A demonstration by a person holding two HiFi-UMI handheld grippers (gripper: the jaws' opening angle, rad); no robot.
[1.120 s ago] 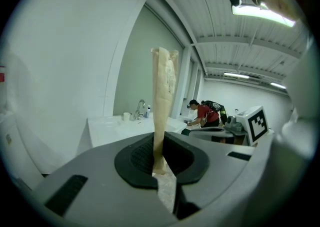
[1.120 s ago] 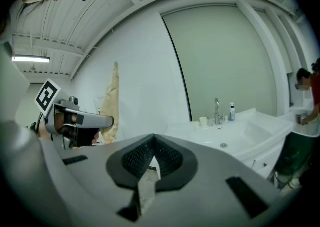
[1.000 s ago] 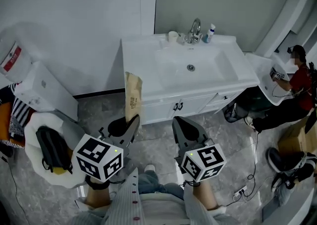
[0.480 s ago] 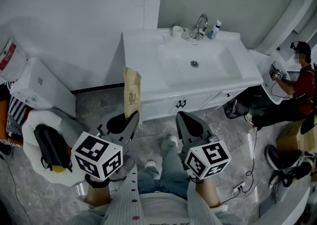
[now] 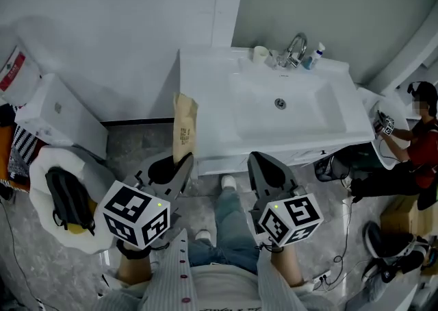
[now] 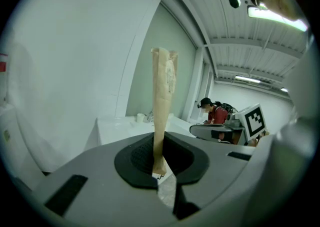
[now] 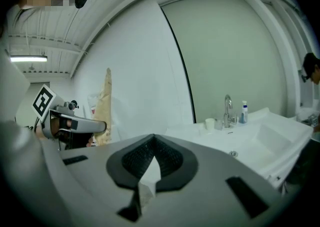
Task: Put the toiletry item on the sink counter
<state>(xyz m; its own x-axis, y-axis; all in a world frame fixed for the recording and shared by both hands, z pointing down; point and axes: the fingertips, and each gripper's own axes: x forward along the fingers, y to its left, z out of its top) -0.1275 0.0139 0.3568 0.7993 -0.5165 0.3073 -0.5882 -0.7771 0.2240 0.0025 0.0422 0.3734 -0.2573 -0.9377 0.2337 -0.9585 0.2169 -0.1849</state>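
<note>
Toiletry item [image 5: 183, 127] upright in left gripper [image 5: 181, 164], seemingly beside sink counter [image 5: 204, 101] edge

Head view sits high up in front of the sink counter [image 5: 205, 97], angled steeply down, so the whole counter shows from a fair way off. Left gripper view rides low off the counter's left front corner, tilted upward I think, with the tan packet [image 6: 162, 96] right at the lens. Right gripper view looks across the counter to the faucet [image 7: 227, 108] at its back. All three share the counter and packet.
</note>
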